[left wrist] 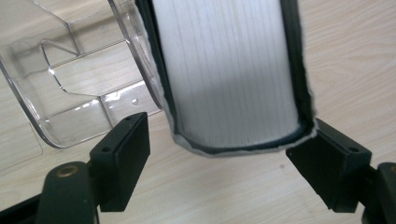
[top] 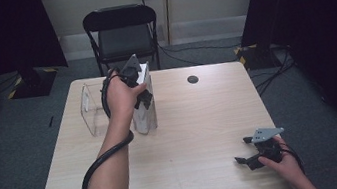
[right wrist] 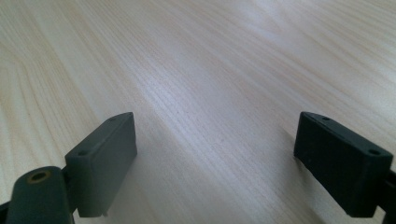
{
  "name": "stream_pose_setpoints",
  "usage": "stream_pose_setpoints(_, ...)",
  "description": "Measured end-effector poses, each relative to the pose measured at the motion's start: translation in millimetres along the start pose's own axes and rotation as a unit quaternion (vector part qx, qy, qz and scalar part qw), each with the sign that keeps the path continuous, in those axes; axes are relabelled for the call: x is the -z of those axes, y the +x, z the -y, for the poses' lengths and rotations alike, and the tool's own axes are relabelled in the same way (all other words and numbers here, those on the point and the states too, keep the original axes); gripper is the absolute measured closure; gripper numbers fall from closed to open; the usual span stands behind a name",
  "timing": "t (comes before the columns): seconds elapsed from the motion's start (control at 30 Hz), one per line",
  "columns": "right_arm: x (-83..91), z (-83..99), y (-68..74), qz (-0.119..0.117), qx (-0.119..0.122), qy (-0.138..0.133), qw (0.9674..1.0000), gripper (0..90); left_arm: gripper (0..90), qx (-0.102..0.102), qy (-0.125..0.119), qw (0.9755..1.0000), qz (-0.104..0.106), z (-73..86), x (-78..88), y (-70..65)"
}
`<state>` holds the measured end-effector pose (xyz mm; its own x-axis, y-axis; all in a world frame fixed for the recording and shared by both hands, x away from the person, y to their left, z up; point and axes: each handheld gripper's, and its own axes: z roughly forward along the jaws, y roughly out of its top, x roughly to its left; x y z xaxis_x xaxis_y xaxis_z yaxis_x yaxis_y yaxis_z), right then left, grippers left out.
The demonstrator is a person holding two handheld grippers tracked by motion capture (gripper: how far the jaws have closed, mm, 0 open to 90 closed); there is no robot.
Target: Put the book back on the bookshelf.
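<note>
- A book (top: 144,105) stands upright on the pale wood worktop (top: 193,136), toward its far left part, with its white page block facing up and dark covers on both sides.
- Just to the book's left is a clear plastic holder (top: 88,106); in the left tool's view its curved wall (left wrist: 70,88) lies close beside the book's cover (left wrist: 156,70), though whether they touch is hard to tell.
- The left tool (top: 137,86) is over the top of the book in the high view, and the hand (top: 119,99) covers most of it there.
- In the left tool's own view its jaws are spread wide on either side of the book's end (left wrist: 233,93); the right jaw sits at the cover's corner, the left one stands apart, so nothing is clamped.
- The book's far end is cut off by the top edge of that view.
- The right tool (top: 248,151) rests low near the worktop's near right corner, well apart from the book, jaws spread and gripping nothing; bare wood grain (right wrist: 210,84) lies between them.
- A folding chair (top: 121,30) stands beyond the worktop, and a small dark round spot (top: 193,79) marks the far part of the surface; what it is cannot be made out.
</note>
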<state>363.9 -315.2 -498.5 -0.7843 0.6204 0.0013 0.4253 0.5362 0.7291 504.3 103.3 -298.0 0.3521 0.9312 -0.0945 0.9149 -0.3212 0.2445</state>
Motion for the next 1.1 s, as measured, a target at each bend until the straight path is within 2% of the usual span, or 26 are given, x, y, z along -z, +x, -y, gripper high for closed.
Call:
stream_pose_setpoints(0.13,0.0,0.0,-0.1,0.000,0.001,0.000,1.0000,12.5,20.6,-0.001,-0.003,1.0000,0.008,1.8,2.2,-1.2)
stream_pose_setpoints(0.3,0.0,0.0,0.0,0.000,0.000,0.000,1.0000,12.5,20.5,-0.015,0.001,0.9997,0.020,5.5,3.1,-2.2)
stream_pose_setpoints(0.4,0.0,0.0,0.0,0.000,0.000,0.000,1.0000,12.5,21.1,-0.019,-0.001,0.9997,0.017,6.7,3.1,-2.9)
stream_pose_setpoints(0.43,0.0,0.0,0.0,0.000,0.000,0.000,1.0000,12.5,21.2,-0.015,-0.002,0.9995,0.028,8.4,3.2,-2.9)
stream_pose_setpoints(0.57,0.0,0.0,0.0,0.000,0.000,0.000,1.0000,12.5,20.7,-0.030,0.001,0.9991,0.029,11.8,3.7,-3.1)
stream_pose_setpoints(0.6,0.0,0.0,0.0,0.000,0.000,0.000,1.0000,12.5,20.1,-0.028,0.001,0.9991,0.031,13.0,3.6,-3.6)
stream_pose_setpoints(0.63,0.0,0.0,0.0,0.000,0.000,0.000,1.0000,12.5,20.0,-0.037,0.003,0.9989,0.030,13.5,4.0,-2.9)
stream_pose_setpoints(0.83,0.0,0.0,0.0,0.000,0.000,0.000,1.0000,12.5,20.2,-0.049,0.003,0.9984,0.030,19.2,5.5,-2.8)
stream_pose_setpoints(0.93,0.0,0.0,0.0,0.000,0.000,0.000,1.0000,12.5,20.1,-0.049,0.002,0.9983,0.033,21.5,5.2,-2.6)
stream_pose_setpoints(1.0,0.0,0.0,0.0,0.000,0.000,0.000,1.0000,12.5,20.1,-0.061,0.001,0.9975,0.036,24.3,5.1,-0.6)
stream_pose_setpoints(1.03,0.0,0.0,0.0,0.000,0.000,0.000,1.0000,12.5,20.3,-0.058,-0.001,0.9976,0.037,25.3,4.6,-0.5)
stream_pose_setpoints(1.1,0.0,0.0,0.0,0.000,0.000,0.000,1.0000,12.5,20.4,-0.065,0.000,0.9973,0.035,26.2,4.2,0.2)
